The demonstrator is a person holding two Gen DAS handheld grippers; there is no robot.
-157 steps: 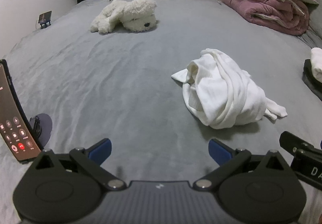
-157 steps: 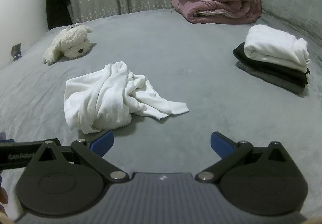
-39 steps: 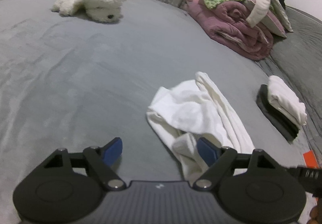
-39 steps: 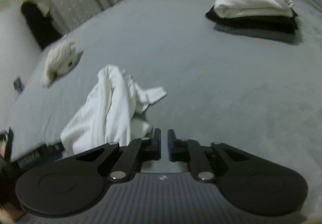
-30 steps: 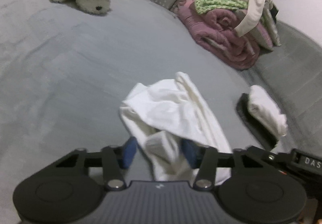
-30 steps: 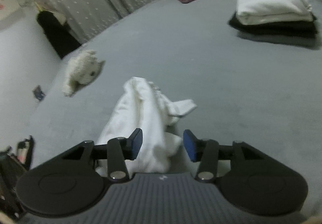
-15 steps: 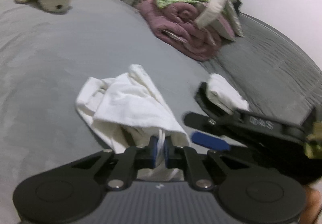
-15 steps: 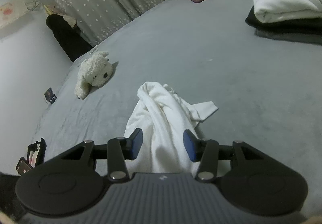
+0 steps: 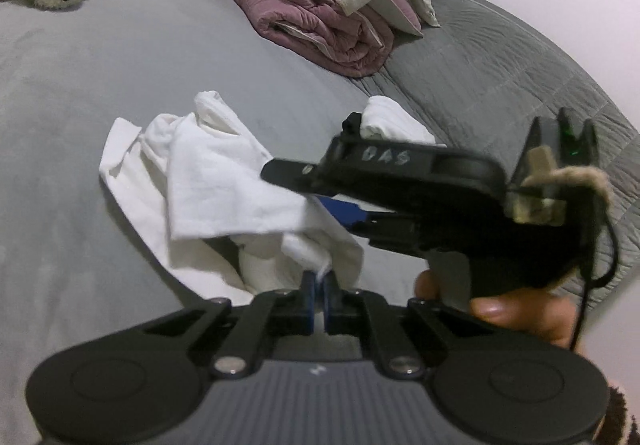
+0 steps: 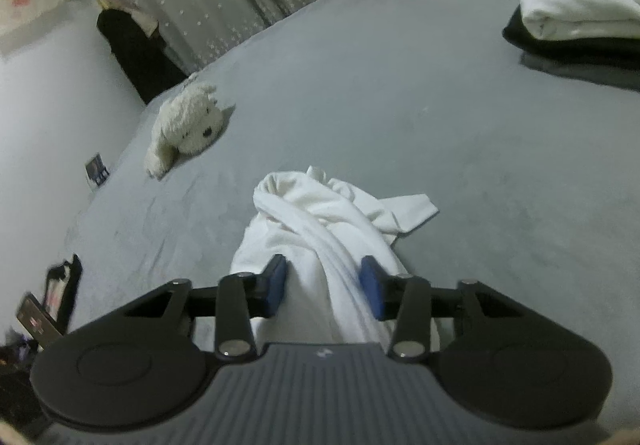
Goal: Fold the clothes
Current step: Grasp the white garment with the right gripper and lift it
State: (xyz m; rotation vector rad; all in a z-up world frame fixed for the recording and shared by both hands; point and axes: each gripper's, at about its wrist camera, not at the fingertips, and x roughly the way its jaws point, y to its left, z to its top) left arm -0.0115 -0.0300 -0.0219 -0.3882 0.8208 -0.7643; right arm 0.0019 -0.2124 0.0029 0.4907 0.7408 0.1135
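A crumpled white garment (image 9: 208,173) lies on the grey bed. My left gripper (image 9: 319,285) is shut on a small bunch of its near edge, and the cloth rises to the pads. In the left wrist view my right gripper (image 9: 308,189) reaches in from the right over the garment, held by a person's hand (image 9: 500,309). In the right wrist view the right gripper (image 10: 324,287) straddles a raised ridge of the white garment (image 10: 320,217). Its jaws are closing with that fold between the blue pads (image 10: 276,285), which stand apart.
A folded white-on-black stack (image 10: 580,5) lies at the right, also the folded stack (image 9: 394,121). A plush dog (image 10: 184,129) lies at the far left. A pink quilt pile (image 9: 320,29) with loose clothes sits at the back. A phone (image 10: 36,321) stands at the left edge.
The left jaws went from wide open to shut on the garment's near edge and lifted it a little. The right gripper opened from shut, settled over the garment's ridge and entered the left view.
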